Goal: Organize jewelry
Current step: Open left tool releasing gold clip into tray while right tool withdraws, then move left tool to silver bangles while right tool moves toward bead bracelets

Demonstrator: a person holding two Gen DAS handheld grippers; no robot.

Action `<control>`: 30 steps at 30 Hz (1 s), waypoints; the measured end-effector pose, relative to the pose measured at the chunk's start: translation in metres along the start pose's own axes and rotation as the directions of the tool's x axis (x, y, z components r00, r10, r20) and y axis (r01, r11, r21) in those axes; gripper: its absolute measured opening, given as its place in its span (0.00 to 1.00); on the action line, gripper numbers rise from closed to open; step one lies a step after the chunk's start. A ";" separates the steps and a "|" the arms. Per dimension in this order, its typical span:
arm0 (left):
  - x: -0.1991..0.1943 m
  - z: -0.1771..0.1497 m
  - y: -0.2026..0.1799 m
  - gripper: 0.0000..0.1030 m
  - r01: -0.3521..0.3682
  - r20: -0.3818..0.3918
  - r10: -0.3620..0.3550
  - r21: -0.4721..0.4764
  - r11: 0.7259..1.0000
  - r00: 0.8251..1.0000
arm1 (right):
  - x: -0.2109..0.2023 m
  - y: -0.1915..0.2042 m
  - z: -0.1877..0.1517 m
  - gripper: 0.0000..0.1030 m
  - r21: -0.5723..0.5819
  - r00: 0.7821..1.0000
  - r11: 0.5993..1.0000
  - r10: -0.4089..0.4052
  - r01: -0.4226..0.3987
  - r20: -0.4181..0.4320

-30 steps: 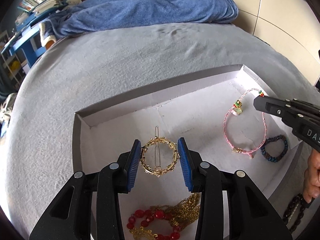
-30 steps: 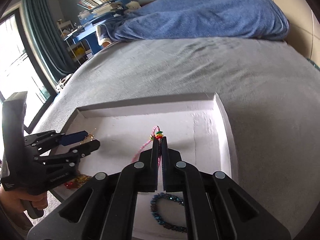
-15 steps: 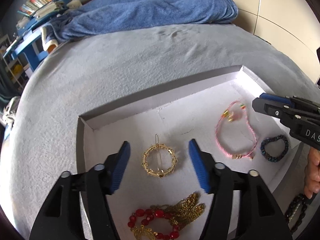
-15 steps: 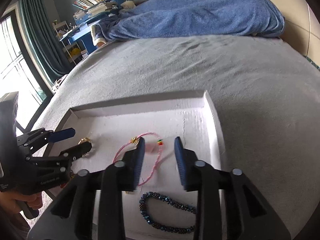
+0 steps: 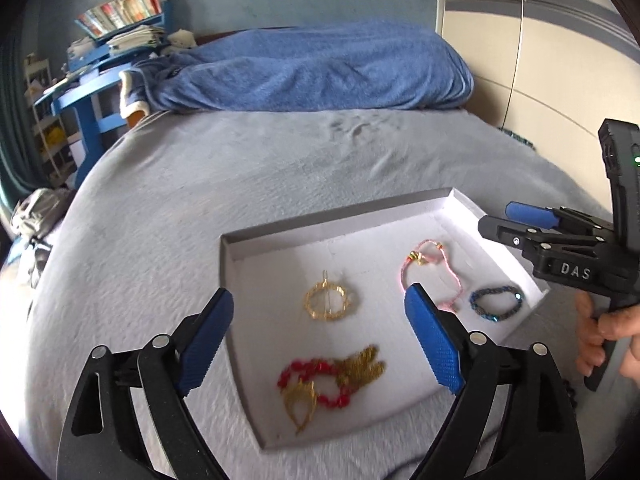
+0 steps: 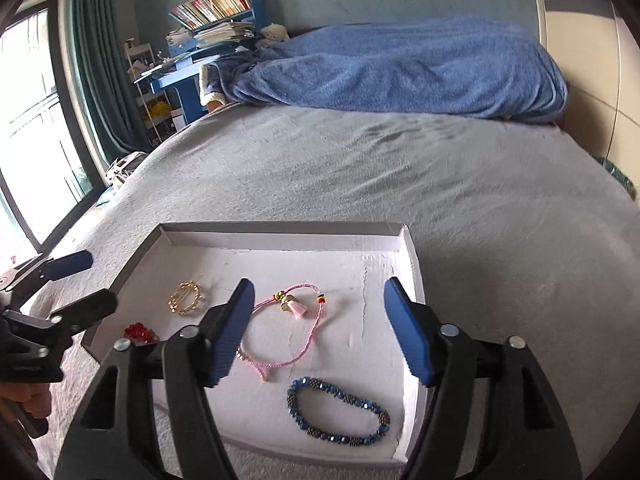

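left gripper (image 5: 320, 344) — jaws opening, empty | right gripper (image 6: 320, 332) — jaws opening, empty

"DAS" in raised letters, on right gripper (image 5: 505, 221) body

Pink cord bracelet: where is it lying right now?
In the right wrist view the pink cord bracelet lies flat in the white tray, between the gold hair clip and the blue beaded bracelet.

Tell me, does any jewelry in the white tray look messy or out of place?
Yes. The red bead bracelet and gold chain lie tangled in one heap at the white tray's near left; the other pieces lie apart.
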State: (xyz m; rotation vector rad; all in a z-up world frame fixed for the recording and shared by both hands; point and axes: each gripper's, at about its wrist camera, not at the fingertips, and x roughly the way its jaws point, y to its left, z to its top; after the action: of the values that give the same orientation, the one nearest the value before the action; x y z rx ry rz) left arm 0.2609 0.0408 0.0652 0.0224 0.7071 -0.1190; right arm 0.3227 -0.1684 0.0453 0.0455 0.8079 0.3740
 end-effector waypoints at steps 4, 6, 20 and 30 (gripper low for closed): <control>-0.022 -0.020 0.008 0.86 0.009 0.008 -0.009 -0.036 0.999 1.000 | -0.015 0.002 -0.006 0.71 -0.013 1.000 1.000 0.005 -0.005 0.018; -0.029 -0.033 0.010 0.87 0.014 0.004 -0.014 -0.049 0.999 1.000 | -0.024 0.003 -0.009 0.74 -0.015 1.000 1.000 0.002 -0.002 0.025; -0.066 -0.110 0.014 0.87 0.031 -0.002 -0.031 -0.026 0.999 1.000 | -0.088 -0.009 -0.064 0.81 0.021 0.998 0.998 -0.054 0.054 0.009; -0.087 -0.131 0.007 0.89 0.031 0.047 -0.032 0.015 0.999 0.998 | -0.104 -0.017 -0.093 0.81 0.095 0.996 0.992 -0.077 0.079 -0.034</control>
State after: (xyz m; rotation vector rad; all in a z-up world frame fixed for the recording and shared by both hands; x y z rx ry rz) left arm 0.1110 0.0641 0.0220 0.0218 0.6591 -0.1544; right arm 0.1963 -0.2297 0.0500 0.0981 0.8551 0.2622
